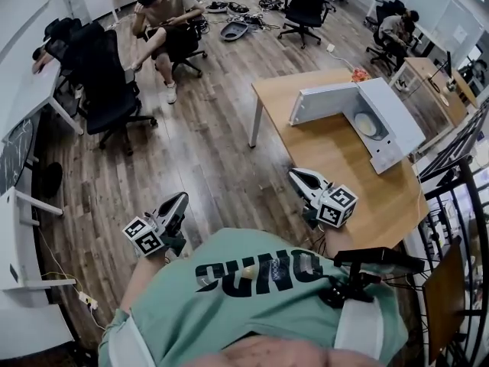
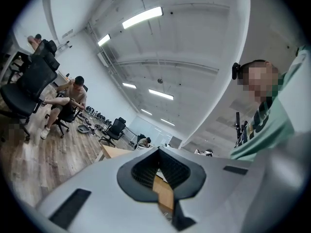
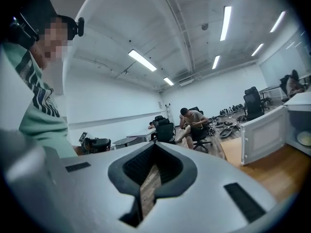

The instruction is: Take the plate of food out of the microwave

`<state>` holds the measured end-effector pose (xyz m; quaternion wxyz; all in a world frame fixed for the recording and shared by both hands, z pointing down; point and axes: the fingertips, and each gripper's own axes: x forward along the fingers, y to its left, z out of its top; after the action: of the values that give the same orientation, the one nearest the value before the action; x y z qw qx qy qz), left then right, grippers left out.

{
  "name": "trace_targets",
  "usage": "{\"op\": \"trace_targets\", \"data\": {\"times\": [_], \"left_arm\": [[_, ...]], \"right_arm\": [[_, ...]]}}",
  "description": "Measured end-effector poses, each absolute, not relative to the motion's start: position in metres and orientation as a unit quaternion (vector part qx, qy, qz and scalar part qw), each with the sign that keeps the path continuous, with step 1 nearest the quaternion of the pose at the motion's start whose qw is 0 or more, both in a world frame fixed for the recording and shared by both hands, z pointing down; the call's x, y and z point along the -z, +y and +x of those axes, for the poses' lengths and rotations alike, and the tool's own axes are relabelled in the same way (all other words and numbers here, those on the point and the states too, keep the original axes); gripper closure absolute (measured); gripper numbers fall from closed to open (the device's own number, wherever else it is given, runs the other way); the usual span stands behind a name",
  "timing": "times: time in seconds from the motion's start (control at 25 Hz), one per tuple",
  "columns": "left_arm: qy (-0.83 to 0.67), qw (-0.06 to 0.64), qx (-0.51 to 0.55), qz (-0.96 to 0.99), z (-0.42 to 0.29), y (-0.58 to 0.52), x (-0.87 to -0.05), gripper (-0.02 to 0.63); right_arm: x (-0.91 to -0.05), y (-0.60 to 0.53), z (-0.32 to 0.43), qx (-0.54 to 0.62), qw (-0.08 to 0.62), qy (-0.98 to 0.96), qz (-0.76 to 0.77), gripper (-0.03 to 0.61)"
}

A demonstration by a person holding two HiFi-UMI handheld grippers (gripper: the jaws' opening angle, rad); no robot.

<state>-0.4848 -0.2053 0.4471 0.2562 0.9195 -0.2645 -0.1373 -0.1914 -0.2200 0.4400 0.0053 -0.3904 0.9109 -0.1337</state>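
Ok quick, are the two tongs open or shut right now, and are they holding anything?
Left tongs: shut, holding nothing.
Right tongs: shut, holding nothing.

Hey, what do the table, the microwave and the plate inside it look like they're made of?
Table: matte, light tan top, so wood or wood-look laminate. Its legs are white, probably painted metal.
Microwave: smooth white casing, either painted metal or plastic; the look leaves that open.
Plate: pale with a slight sheen, likely ceramic, but it is too small to be sure.
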Motion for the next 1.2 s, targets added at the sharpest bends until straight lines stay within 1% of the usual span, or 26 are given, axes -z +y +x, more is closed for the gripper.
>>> {"op": "trace_targets", "data": {"times": [0.24, 0.4, 0.56, 0.72, 0.88, 1.0, 1.2], "left_arm": [[-0.267, 0.255, 0.124, 0.921, -0.448, -0.264, -0.445, 0.611], [-0.285, 0.252, 0.127, 0.916, -0.411, -0.314, -0.437, 0.612], [-0.313, 0.233, 0.122, 0.913, -0.388, -0.370, -0.423, 0.611], [-0.310, 0.250, 0.131, 0.908, -0.350, -0.412, -0.425, 0.611], [-0.278, 0.266, 0.099, 0.918, -0.312, -0.455, -0.436, 0.611], [-0.251, 0.273, 0.094, 0.924, -0.292, -0.495, -0.442, 0.611], [-0.146, 0.290, 0.083, 0.942, -0.234, -0.555, -0.459, 0.611]], "right_arm": [[-0.443, -0.285, -0.164, 0.136, 0.020, 0.916, -0.376, 0.572], [-0.443, -0.354, -0.136, 0.137, 0.018, 0.925, -0.354, 0.572], [-0.433, -0.425, -0.118, 0.116, 0.018, 0.940, -0.319, 0.572], [-0.434, -0.474, -0.092, 0.113, 0.021, 0.944, -0.311, 0.572], [-0.454, -0.497, -0.050, 0.143, 0.030, 0.926, -0.347, 0.572], [-0.474, -0.509, -0.024, 0.159, 0.026, 0.910, -0.381, 0.572], [-0.486, -0.523, 0.021, 0.163, 0.012, 0.872, -0.462, 0.572]]}}
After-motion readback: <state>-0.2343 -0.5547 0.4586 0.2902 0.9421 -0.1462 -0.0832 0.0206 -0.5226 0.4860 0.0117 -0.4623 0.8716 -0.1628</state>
